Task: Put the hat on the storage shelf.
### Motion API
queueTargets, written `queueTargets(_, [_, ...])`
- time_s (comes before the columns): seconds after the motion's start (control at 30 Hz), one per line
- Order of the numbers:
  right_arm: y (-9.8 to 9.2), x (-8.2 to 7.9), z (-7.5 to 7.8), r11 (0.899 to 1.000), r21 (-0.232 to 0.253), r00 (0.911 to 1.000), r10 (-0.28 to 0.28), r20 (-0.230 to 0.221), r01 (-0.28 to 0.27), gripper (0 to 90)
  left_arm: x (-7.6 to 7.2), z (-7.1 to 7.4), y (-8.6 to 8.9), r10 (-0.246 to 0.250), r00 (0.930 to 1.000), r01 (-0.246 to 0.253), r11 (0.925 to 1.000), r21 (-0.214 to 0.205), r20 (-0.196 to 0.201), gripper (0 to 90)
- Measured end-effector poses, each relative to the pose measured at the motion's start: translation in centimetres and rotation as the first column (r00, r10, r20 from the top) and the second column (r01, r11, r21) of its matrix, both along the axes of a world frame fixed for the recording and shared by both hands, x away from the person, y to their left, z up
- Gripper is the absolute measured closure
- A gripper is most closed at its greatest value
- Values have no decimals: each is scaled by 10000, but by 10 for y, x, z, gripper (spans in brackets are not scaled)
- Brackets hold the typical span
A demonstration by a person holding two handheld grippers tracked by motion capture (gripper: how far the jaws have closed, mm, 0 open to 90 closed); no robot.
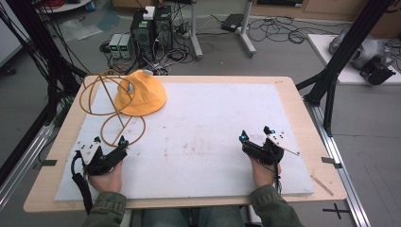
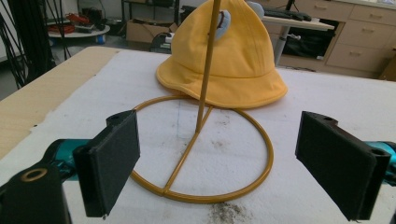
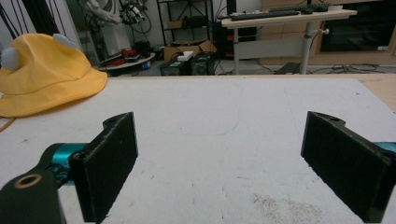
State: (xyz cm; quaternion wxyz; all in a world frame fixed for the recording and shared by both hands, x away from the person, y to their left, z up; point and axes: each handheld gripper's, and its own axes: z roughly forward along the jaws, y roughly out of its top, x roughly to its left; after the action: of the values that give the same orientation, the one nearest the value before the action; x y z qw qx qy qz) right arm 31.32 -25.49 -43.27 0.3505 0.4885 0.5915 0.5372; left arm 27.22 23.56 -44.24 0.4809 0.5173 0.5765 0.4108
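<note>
High view: a person sits at a wooden table (image 1: 52,156) with a white mat (image 1: 208,127) on it. Each hand holds a black gripper low on the mat, near the person.

The left gripper (image 1: 109,146) rests at the near left side of the mat. Its jaws stand wide apart, with nothing between them. In the left gripper view, the two black pads (image 2: 114,158) sit far from each other, and the white mat shows through the gap. Right in front of them is the yellow wire stand (image 2: 201,154). Its round base ring lies flat on the mat, and a thin pole goes straight up from the middle of the ring. From above, the top of the stand looks like a big loop, but the wire is thin there, so its exact shape is hard to tell. The near edge of the ring sits just beyond the pads, maybe a little between them.

The yellow hat (image 1: 141,92) lies behind the stand, at the far left of the mat. It sits brim down, and it has a small pale blue ear on its side.

The right gripper (image 1: 255,137) rests at the near right side, well away from the hat and the stand. Its jaws are wide apart too, holding nothing. In the right gripper view, bare mat lies between its pads (image 3: 109,163), and the hat shows far off at the left.
</note>
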Motion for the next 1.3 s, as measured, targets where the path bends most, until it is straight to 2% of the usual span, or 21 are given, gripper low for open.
queueTargets(0.43, [10, -2, -4, 9992, -292, 9996, 268, -93, -271, 106, 0, 1, 2, 14, 10000, -13, 9999, -141, 78, 142])
queueTargets(0.53, [12, -1, 3, 9995, -156, 9997, 261, 34, -260, 106, -3, 2, 4, 113, 9999, -110, 9995, -298, 127, 142])
queueTargets(0.57, [14, 0, 8, 9993, -142, 9993, 356, 112, -354, 106, -3, 2, 5, 101, 9999, -98, 9996, -283, 121, 142])
queueTargets(0.67, [27, 12, 28, 9965, -484, 9977, 672, -89, -676, 106, -3, 2, 5, 89, 9999, -87, 9996, -265, 99, 142])
queueTargets(0.73, [38, 23, 45, 9947, -435, 9957, 925, -59, -927, 106, -4, 3, 6, 116, 9998, -111, 9995, -310, 160, 142])
queueTargets(0.8, [49, 34, 65, 9918, -411, 9925, 1218, 119, -1212, 106, -4, 4, 6, 128, 9997, -120, 9993, -352, 217, 142])
queueTargets(0.83, [56, 41, 77, 9901, -415, 9901, 1359, 357, -1344, 106, -4, 4, 7, 131, 9997, -123, 9993, -347, 223, 142])
queueTargets(0.87, [56, 41, 77, 9901, -415, 9901, 1359, 357, -1344, 106, -4, 4, 7, 170, 9996, -160, 9990, -420, 239, 142])
queueTargets(0.9, [66, 51, 93, 9885, -448, 9871, 1473, 632, -1447, 106, -4, 3, 8, 173, 9996, -164, 9991, -403, 217, 142])
queueTargets(0.93, [66, 51, 93, 9885, -448, 9871, 1473, 632, -1447, 106, -4, 3, 8, 173, 9996, -164, 9991, -403, 217, 142])
queueTargets(0.97, [77, 63, 110, 9871, -236, 9825, 1598, 955, -1582, 106, -3, 3, 9, 149, 9997, -140, 9990, -431, 188, 142])
queueTargets(1.0, [77, 63, 110, 9871, -236, 9825, 1598, 955, -1582, 106, -3, 2, 9, 144, 9997, -136, 9990, -434, 190, 142])
queueTargets(1.03, [87, 72, 122, 9855, -33, 9790, 1690, 1144, -1697, 106, -3, 3, 9, 138, 9997, -129, 9990, -428, 202, 142])
queueTargets(1.13, [103, 83, 135, 9834, -23, 9739, 1801, 1379, -1815, 106, -4, 3, 9, 160, 9995, -148, 9989, -451, 258, 142])
queueTargets(1.17, [103, 83, 135, 9834, -23, 9739, 1801, 1379, -1815, 106, -4, 3, 9, 160, 9995, -148, 9989, -451, 258, 142])
queueTargets(1.2, [115, 92, 143, 9809, -50, 9695, 1930, 1512, -1945, 106, -4, 3, 9, 150, 9996, -138, 9988, -480, 256, 142])
queueTargets(1.3, [124, 99, 149, 9784, -22, 9666, 2044, 1548, -2065, 107, -4, 3, 10, 150, 9996, -137, 9986, -512, 249, 143])
